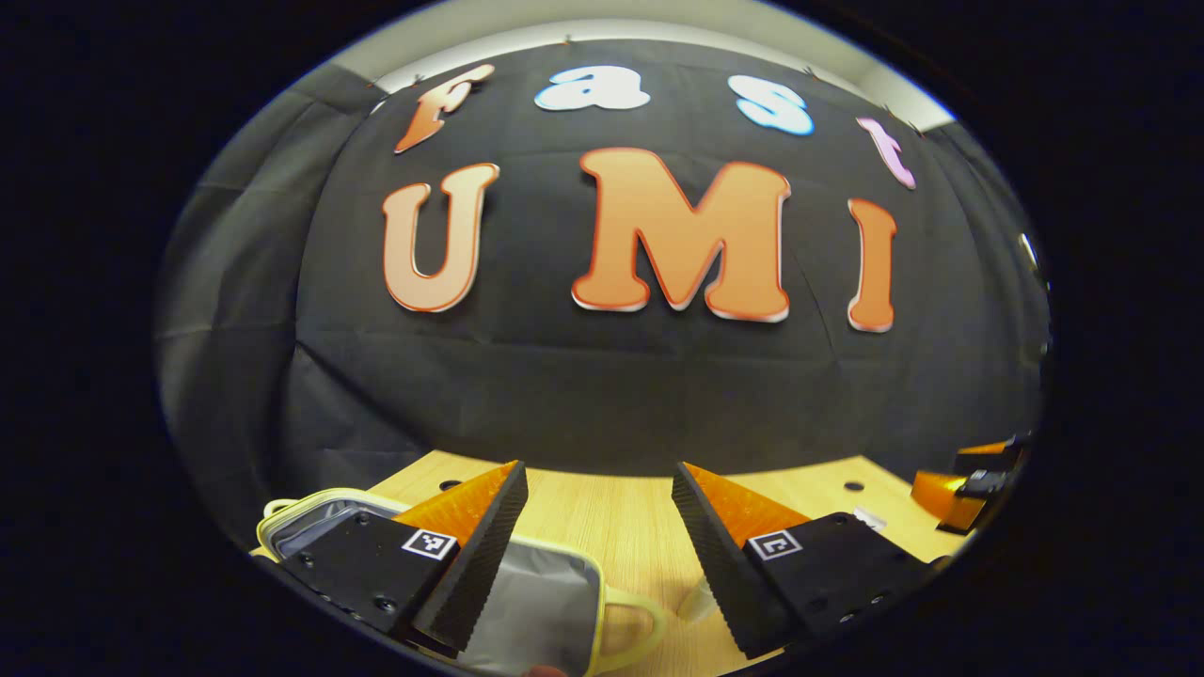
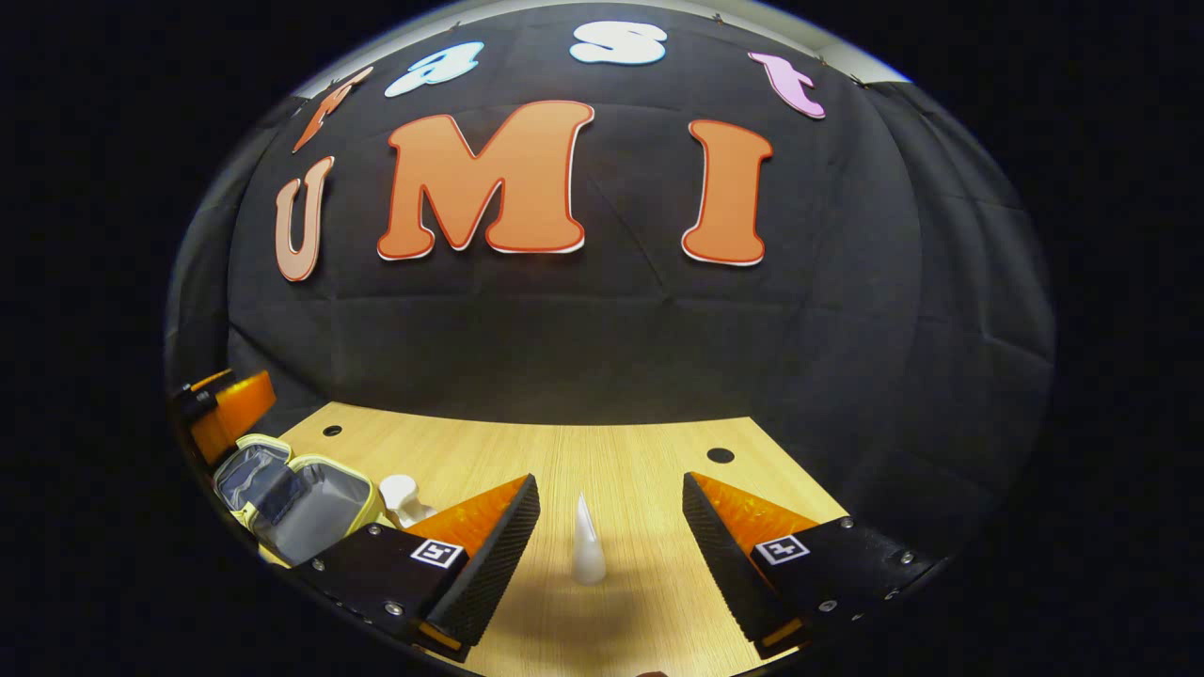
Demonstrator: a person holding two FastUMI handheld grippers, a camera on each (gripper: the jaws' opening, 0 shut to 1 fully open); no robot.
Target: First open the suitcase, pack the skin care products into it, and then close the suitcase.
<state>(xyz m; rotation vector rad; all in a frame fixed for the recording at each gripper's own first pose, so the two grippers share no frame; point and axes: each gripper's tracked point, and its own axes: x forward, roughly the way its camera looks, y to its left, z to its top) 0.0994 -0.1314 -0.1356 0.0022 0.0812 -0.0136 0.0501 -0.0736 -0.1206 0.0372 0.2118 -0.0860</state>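
The suitcase point(image 2: 292, 508) lies open on the counter point(image 2: 564, 451), so packing is the step in hand. Both the left gripper point(image 1: 600, 527), above the suitcase, and the right gripper point(image 2: 611, 536) gape wide, holding nothing. A white tube point(image 2: 588, 545) stands well right of the suitcase; next, the right gripper must likely descend around it

Pale wooden table point(image 2: 602, 451) stands against black cloth wall point(image 2: 602, 329).

Light wooden table point(image 2: 621, 451), round holes point(image 2: 720, 455) in it, black cloth wall point(image 2: 611, 329) behind
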